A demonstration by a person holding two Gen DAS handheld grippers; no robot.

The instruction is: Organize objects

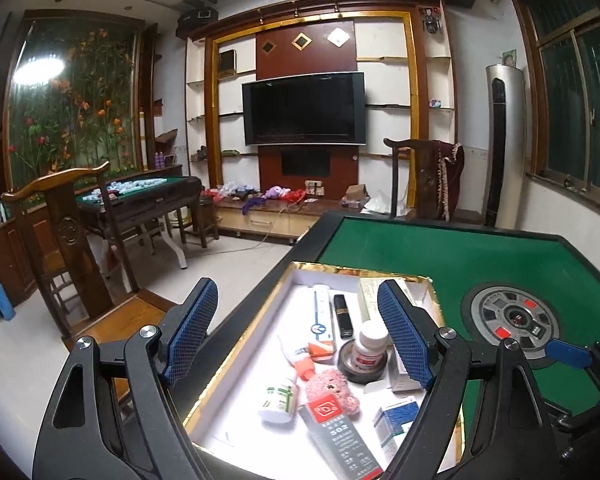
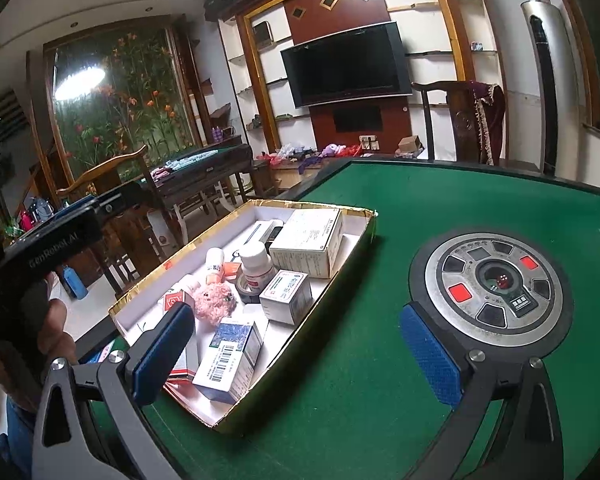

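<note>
Gold-edged rectangular cardboard tray [image 2: 340, 264], fuzzy pink plush [image 2: 214, 302]

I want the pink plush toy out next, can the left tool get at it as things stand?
Probably yes: the left tool is open above the tray, and the pink plush toy lies uncovered, though a glue card crowds it.

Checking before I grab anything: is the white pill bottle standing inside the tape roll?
Yes, the white pill bottle stands upright in the hole of the black tape roll inside the tray.
</note>
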